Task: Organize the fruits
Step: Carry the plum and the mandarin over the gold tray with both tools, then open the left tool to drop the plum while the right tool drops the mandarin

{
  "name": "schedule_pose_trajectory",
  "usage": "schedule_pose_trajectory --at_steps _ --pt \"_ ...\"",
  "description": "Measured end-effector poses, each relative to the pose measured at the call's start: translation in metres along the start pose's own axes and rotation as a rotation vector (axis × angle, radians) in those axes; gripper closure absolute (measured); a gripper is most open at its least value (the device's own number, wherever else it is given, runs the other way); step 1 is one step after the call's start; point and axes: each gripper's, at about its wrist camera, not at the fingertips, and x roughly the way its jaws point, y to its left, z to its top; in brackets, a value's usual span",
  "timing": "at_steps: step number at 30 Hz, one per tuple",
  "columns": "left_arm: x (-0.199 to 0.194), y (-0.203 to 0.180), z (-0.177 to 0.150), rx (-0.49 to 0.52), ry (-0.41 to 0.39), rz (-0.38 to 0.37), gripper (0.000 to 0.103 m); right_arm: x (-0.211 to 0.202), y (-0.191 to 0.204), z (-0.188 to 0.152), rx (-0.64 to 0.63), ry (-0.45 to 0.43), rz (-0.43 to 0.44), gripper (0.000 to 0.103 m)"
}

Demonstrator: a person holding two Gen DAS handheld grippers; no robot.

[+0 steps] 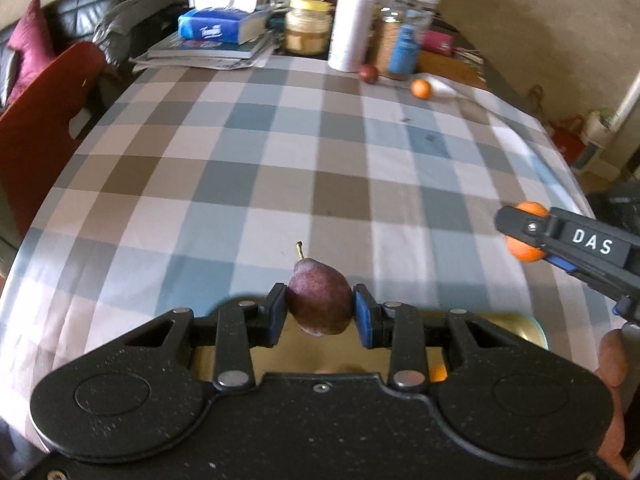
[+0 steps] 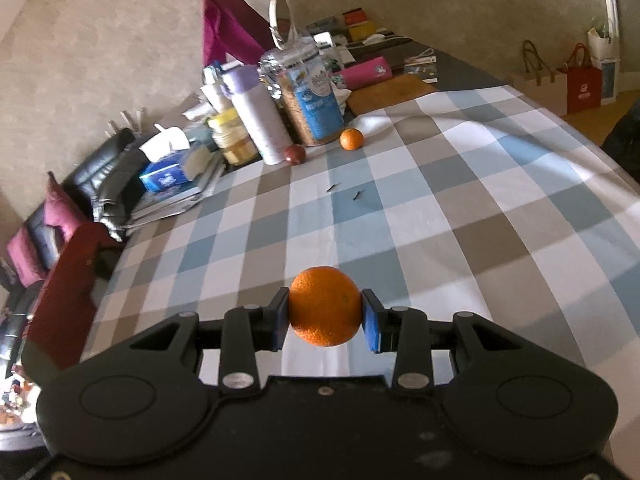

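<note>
My left gripper point(image 1: 320, 310) is shut on a dark red pear point(image 1: 320, 300), stem up, held above a golden bowl point(image 1: 532, 330) that shows under the gripper body with some orange fruit point(image 1: 438, 372) in it. My right gripper point(image 2: 325, 312) is shut on an orange point(image 2: 325, 306) above the checked tablecloth; it also shows at the right of the left wrist view point(image 1: 520, 236). A small orange point(image 1: 421, 89) point(image 2: 351, 138) and a dark red fruit point(image 1: 368, 73) point(image 2: 295, 154) lie at the far end of the table.
Far end clutter: a white bottle point(image 1: 352, 32), a glass jar with a blue label point(image 1: 404, 32), a yellow-lidded jar point(image 1: 308, 28), a tissue pack point(image 1: 216, 28) on books. A red chair point(image 1: 44, 120) stands at the left. Two small dark bits point(image 2: 344, 192) lie on the checked cloth point(image 1: 280, 160).
</note>
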Motion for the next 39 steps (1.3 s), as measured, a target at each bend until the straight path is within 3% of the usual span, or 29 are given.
schedule_pose_trajectory --at_steps 6,16,26,36,39 --pt "-0.017 -0.023 -0.034 0.078 -0.068 0.056 0.059 -0.038 -0.010 -0.037 0.001 -0.045 -0.012 0.065" --pt "-0.029 -0.039 -0.074 0.121 -0.088 0.067 0.059 -0.075 -0.034 -0.084 0.059 -0.082 -0.074 0.065" --pt "-0.032 -0.043 -0.104 0.126 -0.043 0.055 0.059 -0.095 -0.039 -0.111 0.035 -0.057 -0.135 0.065" --pt "-0.040 -0.044 -0.120 0.120 -0.073 0.073 0.059 -0.115 -0.028 -0.127 -0.051 -0.036 -0.153 0.065" --pt "-0.041 -0.044 -0.121 0.127 -0.089 0.086 0.055 -0.117 -0.025 -0.132 -0.077 -0.039 -0.153 0.064"
